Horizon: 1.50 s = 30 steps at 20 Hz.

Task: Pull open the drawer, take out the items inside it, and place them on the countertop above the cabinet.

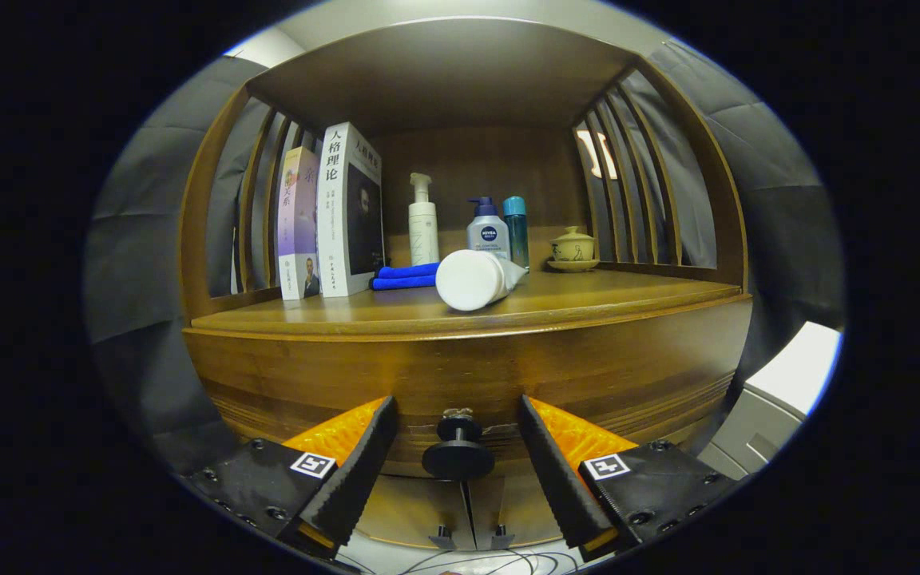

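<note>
Drawer [468, 375], seemingly closed, knob [458, 449] between parted hand-held gripper [457, 423] fingers.

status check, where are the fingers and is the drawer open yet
Gripper open, fingers either side of the drawer knob, not gripping. Drawer shut. White bottle lying on countertop above. Nothing in the way.

Home-like booth: wooden cabinet [468, 367], books [332, 216], toiletries [488, 228].
</note>
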Motion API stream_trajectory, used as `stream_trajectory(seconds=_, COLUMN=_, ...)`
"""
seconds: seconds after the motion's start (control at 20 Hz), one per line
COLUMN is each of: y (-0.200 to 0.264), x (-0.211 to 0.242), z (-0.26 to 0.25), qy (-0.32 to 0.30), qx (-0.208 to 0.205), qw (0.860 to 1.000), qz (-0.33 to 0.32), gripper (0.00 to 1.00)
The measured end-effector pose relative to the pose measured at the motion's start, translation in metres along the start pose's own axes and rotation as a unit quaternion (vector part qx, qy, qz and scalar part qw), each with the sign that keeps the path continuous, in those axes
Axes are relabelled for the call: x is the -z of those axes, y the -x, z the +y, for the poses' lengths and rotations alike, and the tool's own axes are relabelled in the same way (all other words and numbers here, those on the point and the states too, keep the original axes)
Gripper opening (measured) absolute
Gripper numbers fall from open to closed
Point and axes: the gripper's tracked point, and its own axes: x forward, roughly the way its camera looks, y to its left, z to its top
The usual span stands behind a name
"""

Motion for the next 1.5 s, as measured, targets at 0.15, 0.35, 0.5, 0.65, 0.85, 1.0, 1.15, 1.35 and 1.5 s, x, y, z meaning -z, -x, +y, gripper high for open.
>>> stream_trajectory(seconds=0.15, y=0.016, x=-0.022, z=0.0, qy=0.015, qx=0.006, qw=1.0, qz=-0.017, gripper=0.97)
stream_trajectory(seconds=0.35, y=0.061, x=-0.059, z=0.005, qy=0.01, qx=0.02, qw=0.999, qz=-0.042, gripper=0.97)
stream_trajectory(seconds=0.5, y=0.099, x=-0.08, z=0.016, qy=0.01, qx=0.018, qw=0.998, qz=-0.054, gripper=0.97)
stream_trajectory(seconds=0.65, y=0.135, x=-0.093, z=0.024, qy=0.023, qx=0.016, qw=0.998, qz=-0.062, gripper=0.97)
stream_trajectory(seconds=0.85, y=0.172, x=-0.107, z=0.032, qy=0.045, qx=0.01, qw=0.996, qz=-0.075, gripper=0.97)
stream_trajectory(seconds=1.0, y=0.188, x=-0.112, z=0.039, qy=0.049, qx=0.003, qw=0.995, qz=-0.085, gripper=0.97)
stream_trajectory(seconds=1.15, y=0.197, x=-0.109, z=0.036, qy=0.059, qx=0.014, qw=0.995, qz=-0.075, gripper=0.97)
stream_trajectory(seconds=1.35, y=0.202, x=-0.109, z=0.041, qy=0.04, qx=0.009, qw=0.996, qz=-0.083, gripper=0.97)
stream_trajectory(seconds=1.5, y=0.205, x=-0.111, z=0.039, qy=0.043, qx=0.013, qw=0.995, qz=-0.084, gripper=0.97)
